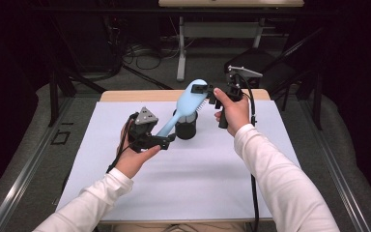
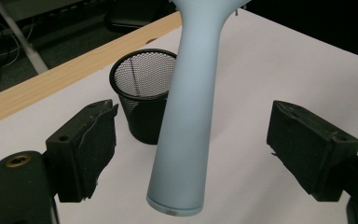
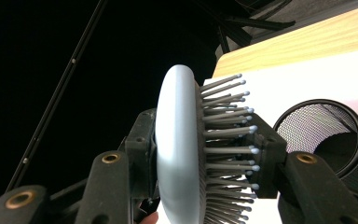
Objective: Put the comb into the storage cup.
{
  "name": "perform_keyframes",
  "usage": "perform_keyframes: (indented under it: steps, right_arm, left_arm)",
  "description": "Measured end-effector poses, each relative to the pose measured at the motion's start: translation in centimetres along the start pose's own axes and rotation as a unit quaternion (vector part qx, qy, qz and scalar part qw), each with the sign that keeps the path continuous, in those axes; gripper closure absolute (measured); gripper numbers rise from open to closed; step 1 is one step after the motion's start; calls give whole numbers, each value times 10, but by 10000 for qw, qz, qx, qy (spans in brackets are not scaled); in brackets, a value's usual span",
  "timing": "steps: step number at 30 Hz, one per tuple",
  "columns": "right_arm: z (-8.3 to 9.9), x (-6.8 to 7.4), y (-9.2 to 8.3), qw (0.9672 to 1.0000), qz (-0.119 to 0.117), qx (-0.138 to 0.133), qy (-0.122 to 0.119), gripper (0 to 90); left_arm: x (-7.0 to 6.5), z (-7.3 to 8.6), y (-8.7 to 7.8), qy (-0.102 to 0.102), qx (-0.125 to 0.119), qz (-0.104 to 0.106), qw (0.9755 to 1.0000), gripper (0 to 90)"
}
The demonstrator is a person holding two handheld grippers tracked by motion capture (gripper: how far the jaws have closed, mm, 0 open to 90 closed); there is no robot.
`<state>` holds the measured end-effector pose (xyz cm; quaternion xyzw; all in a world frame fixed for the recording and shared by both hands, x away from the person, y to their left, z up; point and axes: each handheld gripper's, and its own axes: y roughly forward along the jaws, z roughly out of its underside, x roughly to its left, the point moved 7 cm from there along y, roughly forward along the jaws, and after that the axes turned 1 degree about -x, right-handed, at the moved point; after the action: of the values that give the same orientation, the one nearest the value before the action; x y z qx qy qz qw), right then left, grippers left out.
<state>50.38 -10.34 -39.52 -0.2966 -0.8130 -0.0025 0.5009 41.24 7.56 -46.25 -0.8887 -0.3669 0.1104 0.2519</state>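
High view: right gripper [image 1: 211, 95] clamps the hairbrush [image 1: 189, 99] head above the mesh cup [image 1: 186, 126]. Left gripper view: jaws wide apart, handle between them, untouched. Right gripper view: pads pinch head and bristles; lower handle-first, keeping it vertical

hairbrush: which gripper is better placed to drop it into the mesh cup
Right. The right gripper is clamped on the hairbrush head, just above the mesh cup. The left gripper has its jaws open, apart from the handle on both sides, so it carries nothing.
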Motion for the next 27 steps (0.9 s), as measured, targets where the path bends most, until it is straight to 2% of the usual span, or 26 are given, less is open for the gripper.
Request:
perform_keyframes:
  steps: [4, 10, 16, 22, 27]
  right_arm:
    - [-2, 1, -1, 10000, 24, -16, -24, 525]
    - [-5, 2, -4, 9999, 77, -46, -92, 525]
    - [-10, 8, -10, 9997, 132, -84, -203, 524]
    - [-16, 13, -15, 9992, 186, -154, -318, 524]
    - [-20, 18, -18, 9987, 254, -171, -419, 524]
  left_arm:
    - [-2, 4, 2, -5, 121, 1, 9999, 159]
    - [-3, 5, 2, -7, 139, 33, 9999, 151]
    - [-3, 4, -1, -175, 106, 197, 9996, 89]
    - [1, 6, -4, -245, 65, 163, 9995, 5]
    - [4, 8, -4, -336, 50, 176, 9993, 4]
